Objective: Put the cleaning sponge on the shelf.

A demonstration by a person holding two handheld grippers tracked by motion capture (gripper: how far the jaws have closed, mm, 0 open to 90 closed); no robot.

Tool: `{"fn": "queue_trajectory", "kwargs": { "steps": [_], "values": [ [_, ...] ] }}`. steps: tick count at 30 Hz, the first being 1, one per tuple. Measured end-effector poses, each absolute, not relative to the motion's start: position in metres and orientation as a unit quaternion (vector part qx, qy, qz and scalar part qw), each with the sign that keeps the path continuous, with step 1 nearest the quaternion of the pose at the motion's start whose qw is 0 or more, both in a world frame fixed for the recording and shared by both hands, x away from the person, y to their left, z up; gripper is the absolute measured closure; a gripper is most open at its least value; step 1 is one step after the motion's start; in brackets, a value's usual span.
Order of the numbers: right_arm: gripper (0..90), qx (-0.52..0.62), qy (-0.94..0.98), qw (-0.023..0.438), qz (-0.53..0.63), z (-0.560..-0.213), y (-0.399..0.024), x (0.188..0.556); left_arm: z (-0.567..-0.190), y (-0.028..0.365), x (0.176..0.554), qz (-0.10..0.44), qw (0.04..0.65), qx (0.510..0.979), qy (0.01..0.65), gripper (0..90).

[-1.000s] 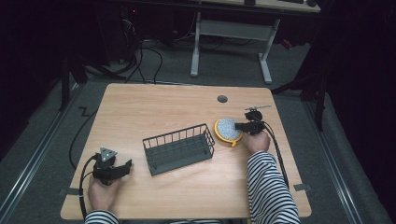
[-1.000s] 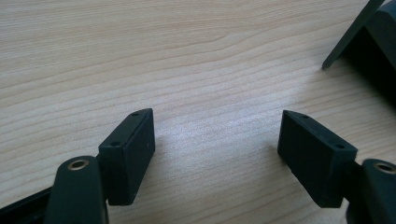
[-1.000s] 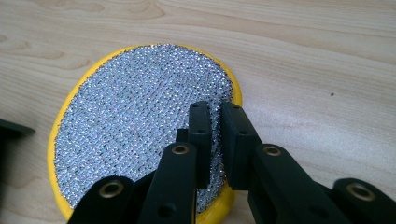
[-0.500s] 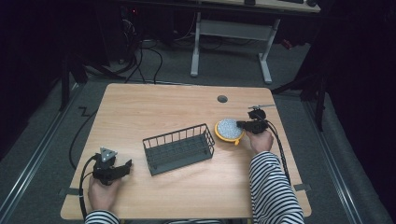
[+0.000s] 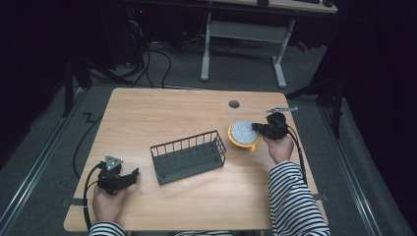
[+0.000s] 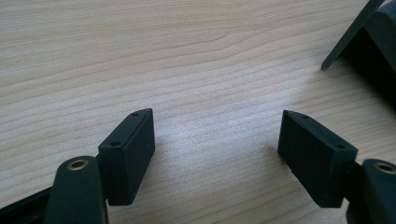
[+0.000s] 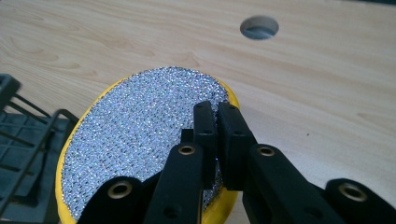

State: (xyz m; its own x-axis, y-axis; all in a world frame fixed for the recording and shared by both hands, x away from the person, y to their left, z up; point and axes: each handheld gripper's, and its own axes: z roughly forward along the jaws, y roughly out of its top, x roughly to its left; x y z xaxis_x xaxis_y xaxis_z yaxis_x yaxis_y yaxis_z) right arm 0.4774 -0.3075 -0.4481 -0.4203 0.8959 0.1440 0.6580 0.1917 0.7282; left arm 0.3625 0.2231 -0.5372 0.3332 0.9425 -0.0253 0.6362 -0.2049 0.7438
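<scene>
Right gripper [image 7: 215,122] clenched on the near edge of the yellow scrub sponge [image 7: 140,140], which extends ahead of its jaws. Keep the pinch firm and clear the wire basket [image 5: 188,156] rim before lowering in. Left gripper [image 6: 217,156] released, resting on the table [image 6: 187,60].

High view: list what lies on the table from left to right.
Left claw → wire basket → yellow sponge with a silver scouring face → right claw, shut on the sponge's edge.
</scene>
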Motion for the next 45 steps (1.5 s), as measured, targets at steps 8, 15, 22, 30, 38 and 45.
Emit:
{"fn": "queue_trajectory", "kwargs": {
  "steps": [8, 15, 22, 30, 38, 45],
  "values": [
    [87.2, 0.487, 0.756, 0.181, 0.398, -0.42, -0.305, 0.466, -0.537, 0.222, 0.362, 0.228, 0.336, 0.744, 0.53, 27.9],
    [87.2, 0.438, 0.767, 0.187, 0.43, -0.394, -0.277, 0.46, -0.537, 0.222, 0.362, 0.228, 0.336, 0.744, 0.53, 27.9],
    [87.1, 0.394, 0.782, 0.175, 0.45, -0.382, -0.238, 0.459, -0.537, 0.222, 0.362, 0.228, 0.335, 0.746, 0.529, 27.3],
    [86.9, 0.373, 0.794, 0.164, 0.451, -0.391, -0.197, 0.466, -0.537, 0.222, 0.363, 0.227, 0.335, 0.747, 0.528, 26.4],
    [86.7, 0.366, 0.796, 0.168, 0.451, -0.405, -0.179, 0.467, -0.537, 0.222, 0.363, 0.227, 0.335, 0.747, 0.528, 26.2],
    [86.4, 0.36, 0.802, 0.171, 0.445, -0.415, -0.175, 0.465, -0.537, 0.222, 0.363, 0.226, 0.335, 0.748, 0.527, 26.1]
  ]
}}
